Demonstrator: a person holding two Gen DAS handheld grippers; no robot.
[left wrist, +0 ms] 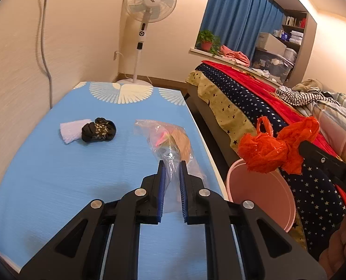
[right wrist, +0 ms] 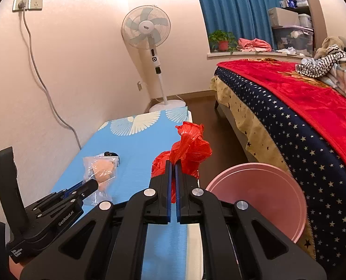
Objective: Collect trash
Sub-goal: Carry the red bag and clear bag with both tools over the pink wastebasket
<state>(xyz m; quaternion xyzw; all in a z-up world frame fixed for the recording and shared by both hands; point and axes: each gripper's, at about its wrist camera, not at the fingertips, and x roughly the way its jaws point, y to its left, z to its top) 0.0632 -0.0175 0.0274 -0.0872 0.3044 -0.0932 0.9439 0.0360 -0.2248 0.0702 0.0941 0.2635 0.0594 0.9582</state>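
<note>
My left gripper (left wrist: 172, 164) is shut on a clear plastic bag (left wrist: 166, 140) with tan and pink scraps inside, lifted over the blue table (left wrist: 56, 175). From the right wrist view the same clear bag (right wrist: 100, 172) hangs from the left gripper (right wrist: 94, 183) at lower left. My right gripper (right wrist: 173, 162) is shut on a crumpled red plastic bag (right wrist: 190, 148), held just past the table's right edge. In the left wrist view that red bag (left wrist: 273, 149) hangs above the pink bin (left wrist: 266, 191). The pink bin (right wrist: 261, 193) stands on the floor between table and bed.
A black patterned cloth (left wrist: 99, 129) and a white cloth (left wrist: 71, 129) lie on the table's far left. A standing fan (left wrist: 147, 11) is at the far wall. The bed (right wrist: 301, 116) with a red and starred cover runs along the right.
</note>
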